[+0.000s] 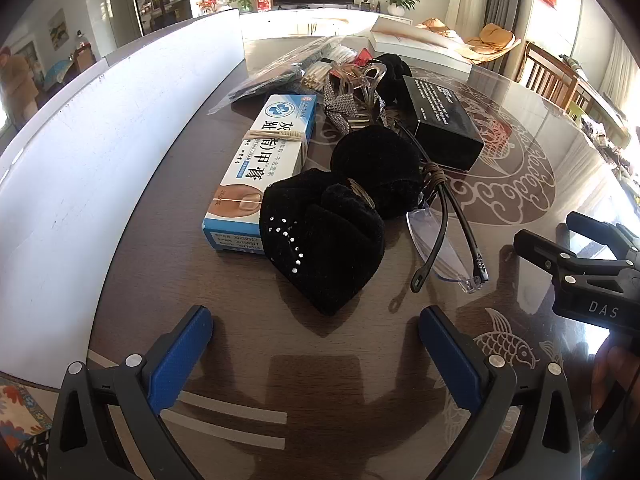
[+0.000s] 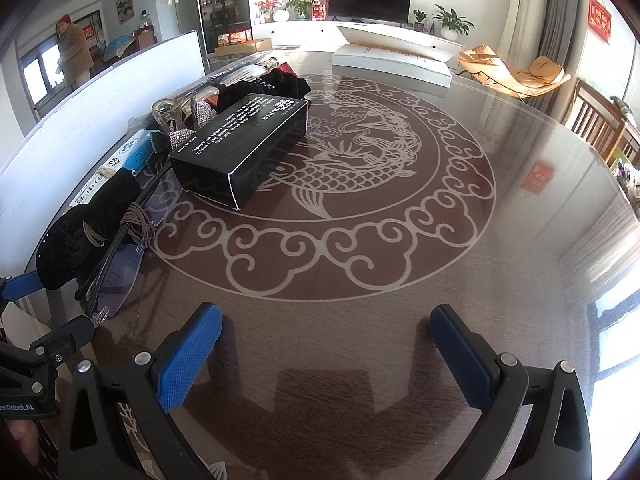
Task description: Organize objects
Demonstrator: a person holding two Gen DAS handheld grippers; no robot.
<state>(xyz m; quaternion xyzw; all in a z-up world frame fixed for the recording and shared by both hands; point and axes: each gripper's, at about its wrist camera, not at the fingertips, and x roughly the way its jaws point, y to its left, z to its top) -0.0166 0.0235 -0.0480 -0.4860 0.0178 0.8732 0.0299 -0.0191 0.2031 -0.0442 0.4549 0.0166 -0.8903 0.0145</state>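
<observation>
A pile of small objects lies on the glass-topped table (image 1: 280, 336). In the left wrist view a black velvet bow (image 1: 320, 240) with rhinestones lies nearest, with a blue-and-white ointment box (image 1: 260, 164) behind it on the left. Clear rimless glasses (image 1: 444, 240) sit to its right, a black box (image 1: 444, 120) and a clear hair claw (image 1: 364, 80) further back. My left gripper (image 1: 316, 352) hangs open just short of the bow, nothing between its fingers. My right gripper (image 2: 326, 354) is open over bare tabletop, with the black box (image 2: 244, 152) and glasses (image 2: 116, 276) ahead on the left.
A long white panel (image 1: 100, 152) runs along the table's left side. A white flat box (image 2: 392, 64) lies at the far edge. The table's carp pattern (image 2: 340, 176) spreads across the middle. Wooden chairs (image 2: 600, 124) stand at the right. A person (image 2: 74, 48) stands far back left.
</observation>
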